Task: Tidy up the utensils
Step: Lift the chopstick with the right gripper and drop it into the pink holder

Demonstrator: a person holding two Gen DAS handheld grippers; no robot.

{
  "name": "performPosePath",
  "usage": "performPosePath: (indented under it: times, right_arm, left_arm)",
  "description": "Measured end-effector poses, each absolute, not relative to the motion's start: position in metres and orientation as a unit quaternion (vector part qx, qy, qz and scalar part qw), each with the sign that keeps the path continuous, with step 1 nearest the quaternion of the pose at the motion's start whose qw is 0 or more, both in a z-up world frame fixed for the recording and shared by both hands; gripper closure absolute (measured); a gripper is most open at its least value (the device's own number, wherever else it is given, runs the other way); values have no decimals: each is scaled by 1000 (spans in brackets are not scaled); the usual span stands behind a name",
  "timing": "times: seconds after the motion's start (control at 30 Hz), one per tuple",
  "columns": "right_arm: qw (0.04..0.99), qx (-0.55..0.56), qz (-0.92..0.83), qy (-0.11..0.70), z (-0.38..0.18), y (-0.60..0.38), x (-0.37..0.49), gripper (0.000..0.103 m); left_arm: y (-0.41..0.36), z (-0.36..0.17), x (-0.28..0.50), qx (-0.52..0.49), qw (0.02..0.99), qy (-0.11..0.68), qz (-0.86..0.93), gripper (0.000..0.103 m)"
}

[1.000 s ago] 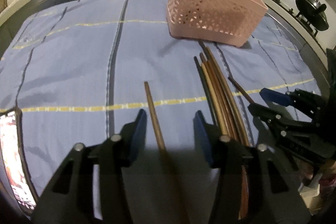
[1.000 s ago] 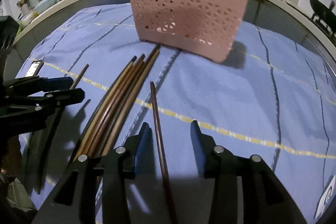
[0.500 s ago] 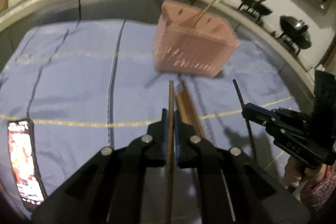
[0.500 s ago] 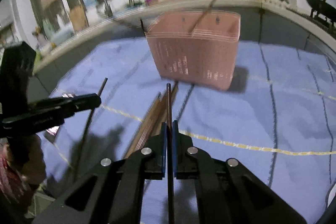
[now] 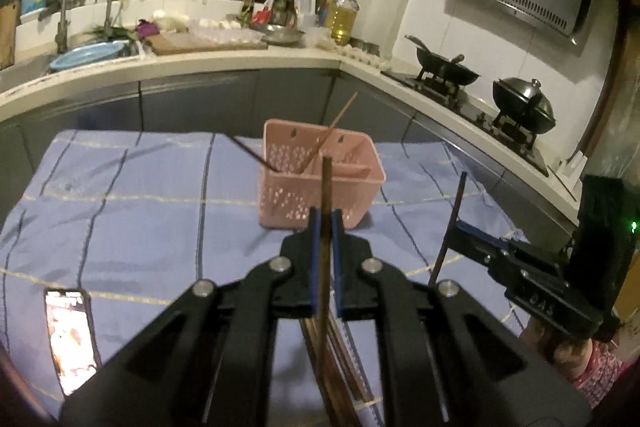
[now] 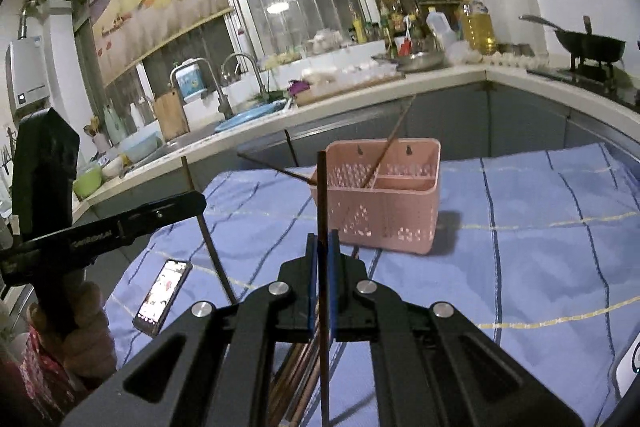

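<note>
Left wrist view: my left gripper (image 5: 325, 223) is clamped on a brown chopstick (image 5: 326, 187), whose tip stands up past the blue pads and crosses, in the picture, the front wall of the pink basket (image 5: 320, 183). The basket stands on the blue striped cloth (image 5: 140, 211) toward the table's far edge, nearer its right side; two chopsticks (image 5: 320, 147) lean inside its left compartment, one tilting left over the rim, one tilting right. Beneath my gripper, at the near edge, the remaining bundle of chopsticks (image 5: 340, 355) lies on the cloth. A phone (image 5: 70, 339) with a lit screen lies flat near the near-left corner. At the right, my right gripper (image 5: 460, 233) grips a dark chopstick (image 5: 454, 211) held steeply upright above the cloth.

Right wrist view: my right gripper (image 6: 322, 239) has its pads pressed together on that dark chopstick (image 6: 321, 199), which rises in front of the basket's (image 6: 392, 211) left end. My left gripper (image 6: 196, 201), seen side-on at the left with a hand (image 6: 86, 319) round its handle, carries its chopstick (image 6: 200, 211) slantwise above the table's left edge. The phone (image 6: 162, 297) lies below it on the cloth (image 6: 540, 247). The bundle (image 6: 296, 379) shows under my fingers at the near edge.
</note>
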State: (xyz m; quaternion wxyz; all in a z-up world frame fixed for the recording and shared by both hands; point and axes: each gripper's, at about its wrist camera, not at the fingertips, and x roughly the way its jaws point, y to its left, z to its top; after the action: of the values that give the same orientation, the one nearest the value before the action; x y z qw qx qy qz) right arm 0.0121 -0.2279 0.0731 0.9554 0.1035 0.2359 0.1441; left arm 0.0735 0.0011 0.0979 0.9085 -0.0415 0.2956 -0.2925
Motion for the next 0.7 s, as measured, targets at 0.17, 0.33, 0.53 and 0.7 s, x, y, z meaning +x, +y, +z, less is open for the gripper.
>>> performPosePath:
  times: [0.17, 0.33, 0.53, 0.7]
  right_arm:
    - [959, 103, 148, 217, 92, -229, 20, 98]
    - [964, 111, 149, 190, 126, -236, 48, 98]
    - [970, 131, 140, 152, 167, -249, 93, 98]
    - [975, 130, 126, 128, 190, -253, 126, 98]
  left_arm:
    - [0, 125, 85, -46, 914, 275, -294, 98]
    - [-4, 166, 107, -49, 922, 245, -295, 98]
    - [-17, 210, 145, -46, 936, 212, -276, 98]
    - [-26, 231, 176, -54, 941, 197, -270, 98]
